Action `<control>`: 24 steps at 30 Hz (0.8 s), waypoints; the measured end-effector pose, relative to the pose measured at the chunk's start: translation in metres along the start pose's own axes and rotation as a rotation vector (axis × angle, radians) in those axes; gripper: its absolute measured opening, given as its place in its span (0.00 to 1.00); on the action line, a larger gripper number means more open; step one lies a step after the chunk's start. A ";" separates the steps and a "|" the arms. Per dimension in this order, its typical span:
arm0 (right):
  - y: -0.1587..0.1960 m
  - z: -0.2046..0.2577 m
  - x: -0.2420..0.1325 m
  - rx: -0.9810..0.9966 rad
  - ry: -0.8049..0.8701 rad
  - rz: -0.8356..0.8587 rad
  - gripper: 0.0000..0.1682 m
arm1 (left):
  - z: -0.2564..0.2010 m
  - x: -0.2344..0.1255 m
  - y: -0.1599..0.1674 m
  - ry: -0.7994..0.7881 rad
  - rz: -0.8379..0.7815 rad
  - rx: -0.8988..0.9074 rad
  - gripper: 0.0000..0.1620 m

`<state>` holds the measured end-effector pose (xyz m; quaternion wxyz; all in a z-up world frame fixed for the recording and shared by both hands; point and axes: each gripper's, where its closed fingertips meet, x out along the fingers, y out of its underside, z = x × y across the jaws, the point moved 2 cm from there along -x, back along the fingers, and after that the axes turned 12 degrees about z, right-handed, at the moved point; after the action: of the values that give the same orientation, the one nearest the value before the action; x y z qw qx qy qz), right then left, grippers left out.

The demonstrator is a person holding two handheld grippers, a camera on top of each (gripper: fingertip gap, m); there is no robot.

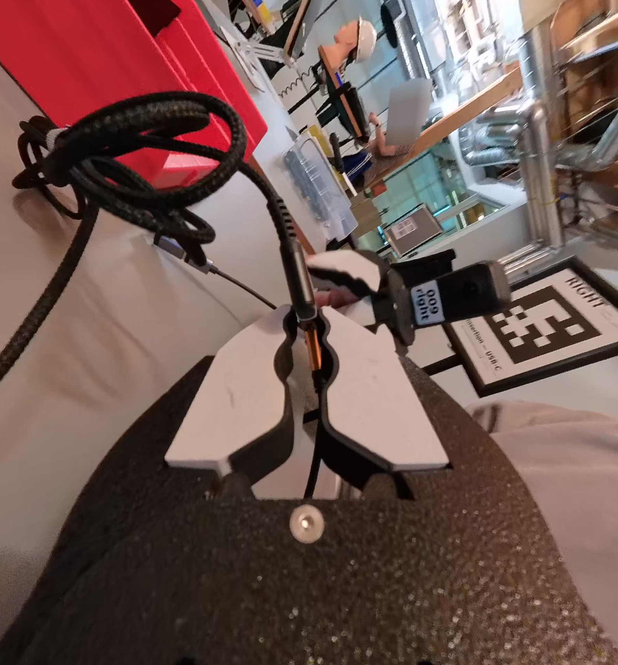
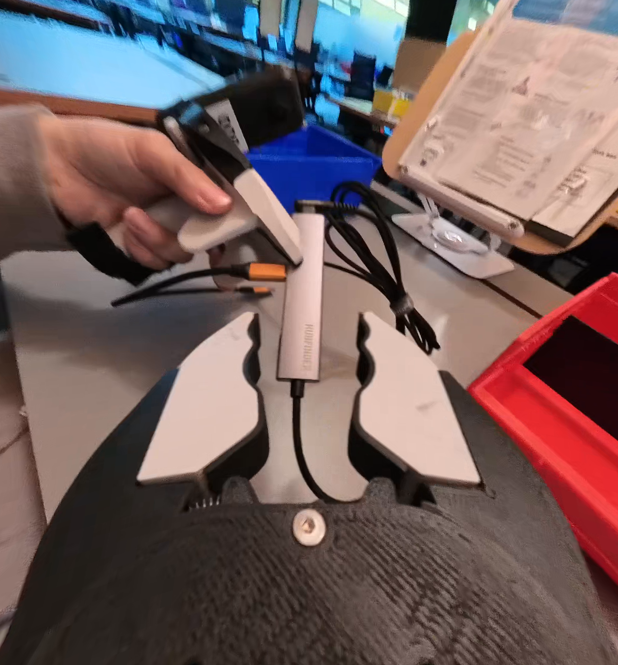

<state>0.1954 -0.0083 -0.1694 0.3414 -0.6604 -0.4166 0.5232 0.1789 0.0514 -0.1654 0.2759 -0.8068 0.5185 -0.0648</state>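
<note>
1. Right gripper (image 2: 307, 324), fingers spread wide and holding nothing, straddles the silver hub (image 2: 302, 302); its long axis runs 12 to 6.
2. Left gripper (image 1: 305, 318), closed on the orange plug (image 1: 314, 348), lies at the hub's 9.

A workshop — exposed ducts (image 1: 537, 151), red bins (image 2: 566, 424), a parts organiser (image 1: 318, 187) (clear plastic), shelving behind.

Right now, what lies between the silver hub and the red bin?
Right wrist view: a bundled black cable, and nearer, a finger of the open right gripper.
</note>
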 end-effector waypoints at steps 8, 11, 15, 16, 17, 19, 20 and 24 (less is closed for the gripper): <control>-0.030 -0.002 0.005 0.138 -0.230 0.015 0.21 | 0.007 0.000 0.023 -0.219 0.284 0.291 0.06; -0.033 0.007 0.018 0.155 -0.423 0.065 0.17 | -0.002 0.000 0.026 -0.248 0.339 0.448 0.06; -0.038 0.020 0.025 0.089 -0.584 0.067 0.08 | -0.009 -0.005 0.028 -0.264 0.362 0.589 0.06; -0.041 0.024 0.025 0.068 -0.596 0.044 0.07 | -0.011 -0.007 0.028 -0.250 0.362 0.606 0.06; -0.042 0.026 0.025 0.050 -0.605 0.029 0.07 | -0.012 -0.009 0.030 -0.238 0.367 0.628 0.06; -0.044 0.031 0.027 0.018 -0.627 0.017 0.07 | -0.012 -0.012 0.032 -0.237 0.389 0.677 0.06; -0.044 0.033 0.027 0.006 -0.633 0.017 0.07 | -0.012 -0.013 0.034 -0.245 0.406 0.697 0.06; -0.049 0.033 0.029 0.012 -0.651 0.011 0.06 | -0.014 -0.017 0.032 -0.272 0.446 0.727 0.06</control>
<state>0.1565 0.0386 -0.1454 0.1915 -0.4585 -0.4973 0.7112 0.1402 0.0512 -0.1670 0.6143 -0.5270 0.5825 -0.0751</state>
